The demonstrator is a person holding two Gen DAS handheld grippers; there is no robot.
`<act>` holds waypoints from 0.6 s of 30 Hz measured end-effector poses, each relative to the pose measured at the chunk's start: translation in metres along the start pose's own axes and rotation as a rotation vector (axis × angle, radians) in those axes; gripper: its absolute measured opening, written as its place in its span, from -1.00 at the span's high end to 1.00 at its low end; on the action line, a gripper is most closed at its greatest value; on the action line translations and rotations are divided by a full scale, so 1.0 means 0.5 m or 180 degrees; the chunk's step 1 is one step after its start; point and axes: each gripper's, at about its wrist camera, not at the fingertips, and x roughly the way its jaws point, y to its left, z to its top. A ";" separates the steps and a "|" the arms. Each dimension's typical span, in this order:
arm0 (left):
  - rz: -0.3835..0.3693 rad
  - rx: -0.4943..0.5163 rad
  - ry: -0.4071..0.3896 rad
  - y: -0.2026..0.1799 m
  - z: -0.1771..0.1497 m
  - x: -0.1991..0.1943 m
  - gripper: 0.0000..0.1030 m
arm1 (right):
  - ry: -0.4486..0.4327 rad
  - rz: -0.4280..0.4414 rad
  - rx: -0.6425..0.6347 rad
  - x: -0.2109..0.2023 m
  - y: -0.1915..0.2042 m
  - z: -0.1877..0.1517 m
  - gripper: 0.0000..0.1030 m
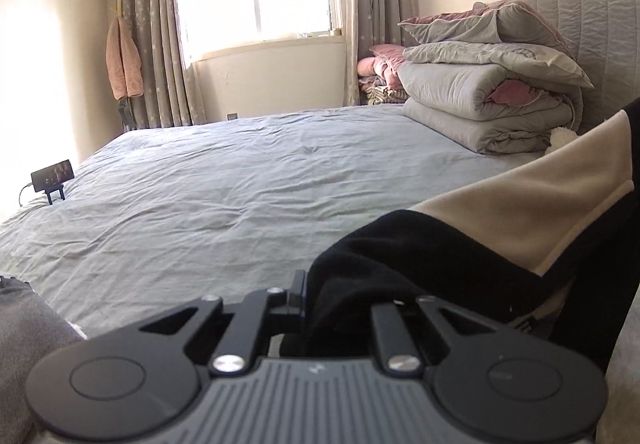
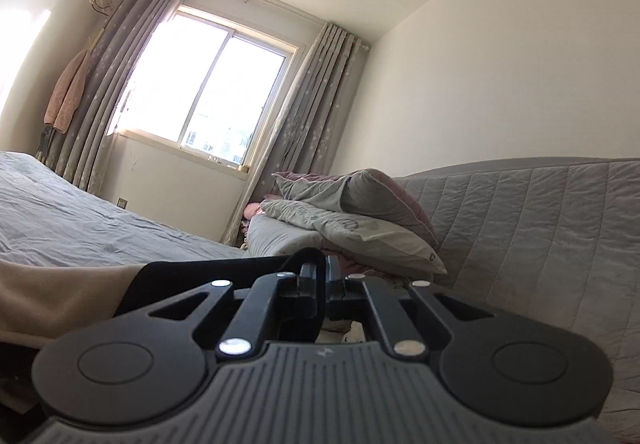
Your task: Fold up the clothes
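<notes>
Step in hand: lift and spread. I hold one garment, black with a beige panel, by two points of its edge, one in each claw.

Left gripper: jaws pressed together on a bunched fold of the black fabric, which rises from the pinch and runs off to the right, clear of the bed. Only one finger shows; the cloth covers the other.

Right gripper: jaws pressed together on a thin black edge of the same garment. The cloth runs leftward from the pinch, with the beige panel hanging below and to the left.

Position of the workpiece: raised between the two claws over the near side of the grey sheet, not laid flat. A stack of folded quilts sits by the headboard, well apart from the garment.

Judgement: no fold is made yet. The next move calls for drawing both claws apart until the held edge is taut, then lowering the garment flat onto the open sheet ahead. Both pinches must hold; a slip on either side lets the cloth collapse.
</notes>
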 end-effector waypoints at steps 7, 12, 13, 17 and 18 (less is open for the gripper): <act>0.0059 -0.0108 -0.0780 0.014 0.046 -0.088 0.82 | -0.0499 -0.0514 0.0060 -0.017 -0.027 0.008 0.96; 0.0079 -0.0230 -0.1267 0.031 0.092 -0.170 0.82 | -0.1069 -0.0781 0.0018 -0.041 -0.046 0.033 0.96; 0.0095 -0.0232 -0.1376 0.033 0.101 -0.192 0.82 | -0.1221 -0.0847 -0.0019 -0.050 -0.050 0.041 0.96; 0.0084 -0.0169 -0.1734 0.043 0.141 -0.281 0.82 | -0.1744 -0.1115 -0.0064 -0.078 -0.083 0.079 0.95; 0.0054 -0.0168 -0.1790 0.046 0.151 -0.301 0.82 | -0.1811 -0.1165 -0.0046 -0.081 -0.097 0.090 0.95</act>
